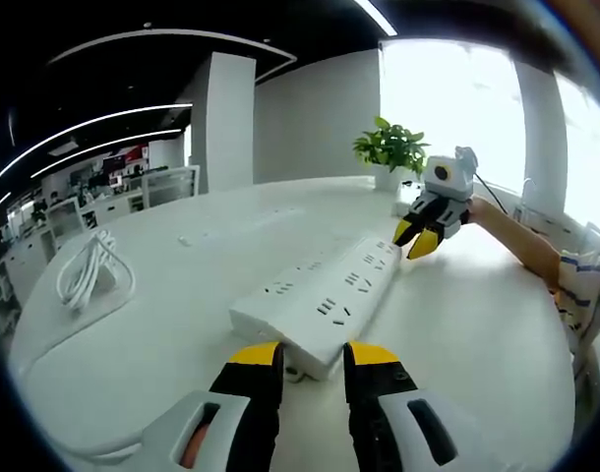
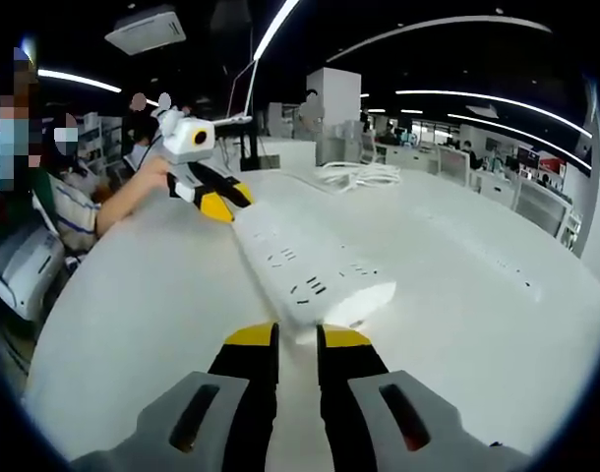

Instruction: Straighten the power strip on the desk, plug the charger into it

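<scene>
Clearly the straightening step is in hand: the white power strip (image 1: 325,298) lies on the white desk (image 1: 477,334) with a gripper at each end. At the bottom of the left gripper view, the left gripper (image 1: 313,356) sits at the strip's near end, yellow-tipped jaws a narrow gap apart, with nothing seen between them; whether they touch the strip I cannot tell. From the right gripper view, the right gripper (image 2: 296,339) is likewise at its own end of the strip (image 2: 305,267), jaws nearly together and holding nothing.

Next, I judge, each end needs a nudge or pinch to square the strip, then the charger must be fetched; I cannot pick it out for certain. A coiled white cable (image 1: 89,270) lies well apart, and a potted plant (image 1: 390,152) stands by the bright window. Around is an open office with ceiling light strips
</scene>
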